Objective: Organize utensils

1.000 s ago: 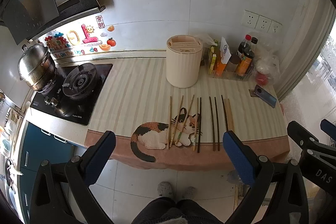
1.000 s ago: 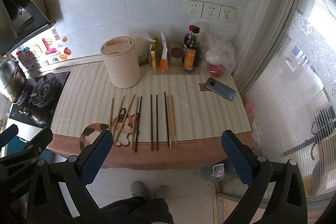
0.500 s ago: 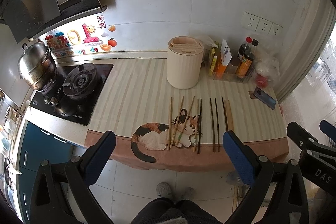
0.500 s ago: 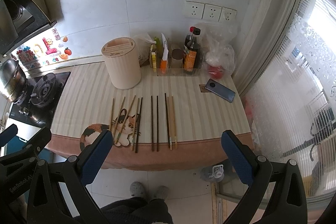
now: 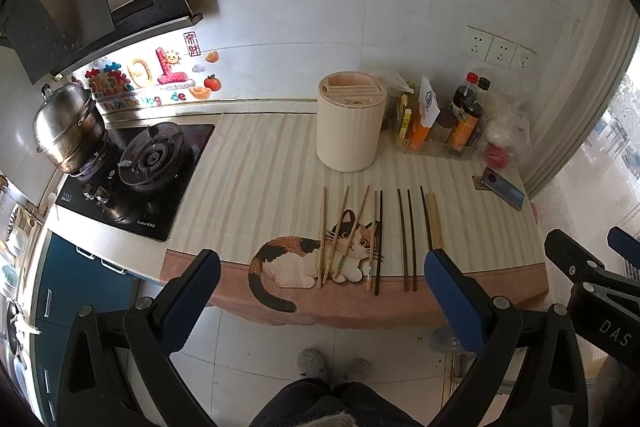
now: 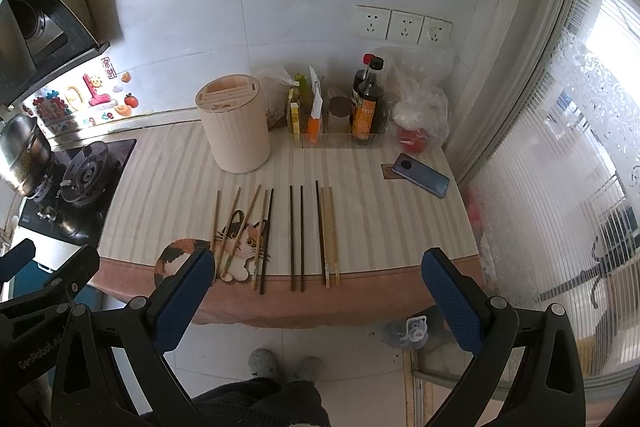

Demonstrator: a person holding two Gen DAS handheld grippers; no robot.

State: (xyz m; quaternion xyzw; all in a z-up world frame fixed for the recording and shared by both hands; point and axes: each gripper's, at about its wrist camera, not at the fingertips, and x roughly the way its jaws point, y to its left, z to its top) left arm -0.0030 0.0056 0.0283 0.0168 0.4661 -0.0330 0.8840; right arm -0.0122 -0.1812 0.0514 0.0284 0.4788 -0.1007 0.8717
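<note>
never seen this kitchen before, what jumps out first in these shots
A row of chopsticks, pale and dark, lies side by side on the striped mat near the counter's front edge, some across a calico cat print. Behind them stands a cream slotted holder. Both the left gripper and the right gripper hang wide open, short of the counter.

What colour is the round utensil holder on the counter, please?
The utensil holder is plain cream, clearest in the right wrist view.

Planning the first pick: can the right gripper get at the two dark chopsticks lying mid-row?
Probably yes: the right gripper is open, and the two dark chopsticks lie uncovered near the counter's front edge.
</note>
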